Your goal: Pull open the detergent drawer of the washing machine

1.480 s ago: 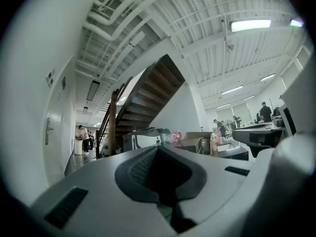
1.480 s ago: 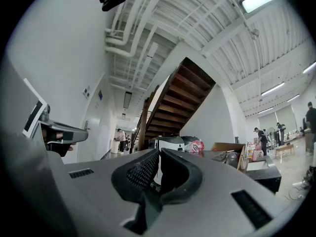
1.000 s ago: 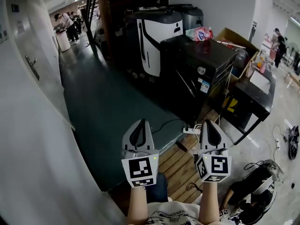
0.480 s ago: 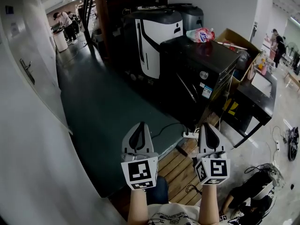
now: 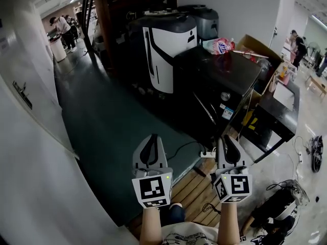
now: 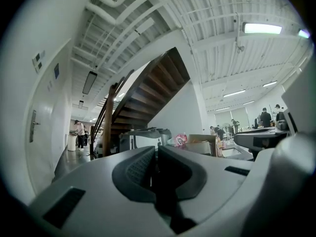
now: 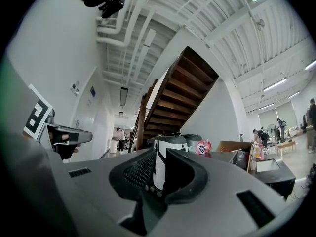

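The left gripper (image 5: 152, 137) is sitting shut and the right gripper (image 5: 226, 138) is gaping narrowly. Both are empty, well short of the black washer (image 5: 219, 78) far right. Its drawer is not showing yet, so I judge facing its front comes first, then widening one gripper.

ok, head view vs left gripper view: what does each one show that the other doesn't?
Head view only: the wooden platform, a power strip, the two marker cubes and the person's forearms. Left gripper view only: the ceiling lights, the underside of the staircase, and the left gripper with its fingers together, nothing between them. Both: the white-and-black machine, the pink bag and the cardboard box.
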